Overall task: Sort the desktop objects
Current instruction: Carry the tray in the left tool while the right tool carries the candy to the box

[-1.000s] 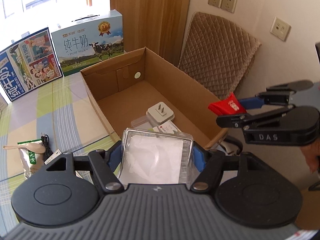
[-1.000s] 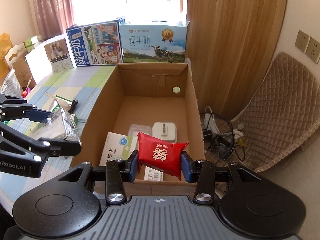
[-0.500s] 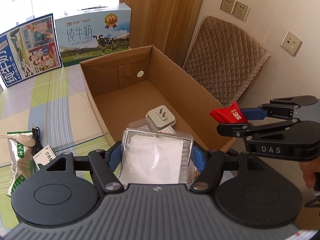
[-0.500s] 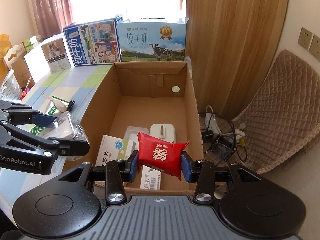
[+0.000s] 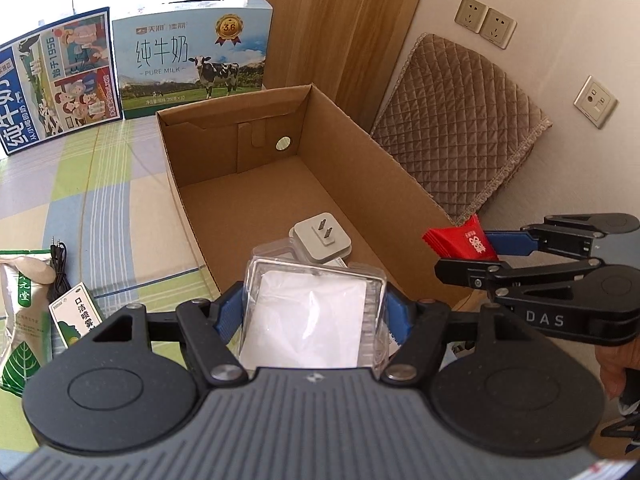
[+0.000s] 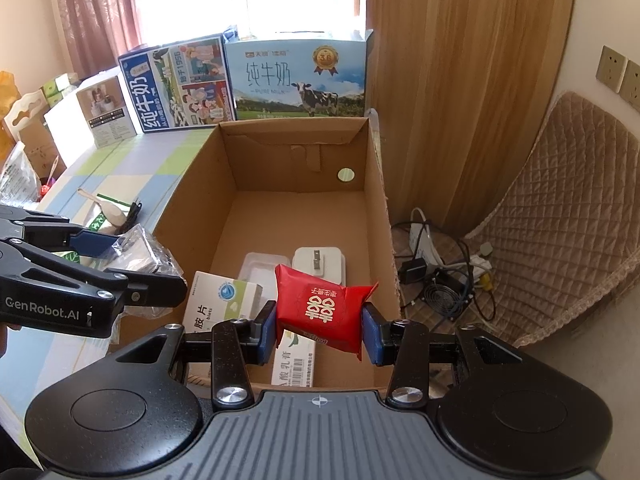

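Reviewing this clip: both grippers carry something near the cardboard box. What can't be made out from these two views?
- Clear plastic case in the left gripper: contents unreadable; left wrist view shows only a white insert.
- Cardboard box: near floor hidden by the red packet and right gripper in the right wrist view.
- Barcoded carton: mostly covered by the packet.
- Green pouch: cut off at the left wrist view's edge.

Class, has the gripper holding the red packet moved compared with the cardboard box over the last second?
Yes. The right gripper with the red packet moved forward over the cardboard box.
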{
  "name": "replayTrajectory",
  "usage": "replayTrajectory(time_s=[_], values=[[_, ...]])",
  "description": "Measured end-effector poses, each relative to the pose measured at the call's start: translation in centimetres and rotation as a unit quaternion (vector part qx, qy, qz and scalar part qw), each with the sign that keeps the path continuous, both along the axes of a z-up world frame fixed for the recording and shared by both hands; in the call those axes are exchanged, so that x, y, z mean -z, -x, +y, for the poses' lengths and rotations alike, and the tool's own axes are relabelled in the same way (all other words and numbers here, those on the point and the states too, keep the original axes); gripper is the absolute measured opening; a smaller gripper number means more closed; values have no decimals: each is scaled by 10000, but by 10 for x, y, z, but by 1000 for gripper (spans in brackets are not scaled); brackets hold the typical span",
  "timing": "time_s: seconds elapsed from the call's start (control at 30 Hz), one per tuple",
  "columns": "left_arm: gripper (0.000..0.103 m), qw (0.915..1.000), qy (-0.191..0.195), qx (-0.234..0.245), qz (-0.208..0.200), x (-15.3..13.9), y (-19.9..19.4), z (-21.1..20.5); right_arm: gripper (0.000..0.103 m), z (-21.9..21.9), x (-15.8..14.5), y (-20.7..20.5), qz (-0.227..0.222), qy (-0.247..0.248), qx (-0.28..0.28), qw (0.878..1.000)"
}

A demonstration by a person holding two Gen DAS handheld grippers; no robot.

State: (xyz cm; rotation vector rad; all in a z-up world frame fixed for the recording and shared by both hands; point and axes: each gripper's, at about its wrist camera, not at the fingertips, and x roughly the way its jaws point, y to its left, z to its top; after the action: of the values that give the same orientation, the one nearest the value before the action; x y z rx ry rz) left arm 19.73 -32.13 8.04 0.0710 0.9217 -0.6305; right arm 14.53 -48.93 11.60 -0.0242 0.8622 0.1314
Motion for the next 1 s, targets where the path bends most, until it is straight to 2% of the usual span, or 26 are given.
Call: replayTrajectory(time_s=[0.43,1.0], values=[[66,9998,122,-158,100,2,-11,0,41,1,4,-6,34,-47,19,10000],[66,9990,373,-77,232,4,-16,-7,41,-4,8,-10,45,-73,113,9999]])
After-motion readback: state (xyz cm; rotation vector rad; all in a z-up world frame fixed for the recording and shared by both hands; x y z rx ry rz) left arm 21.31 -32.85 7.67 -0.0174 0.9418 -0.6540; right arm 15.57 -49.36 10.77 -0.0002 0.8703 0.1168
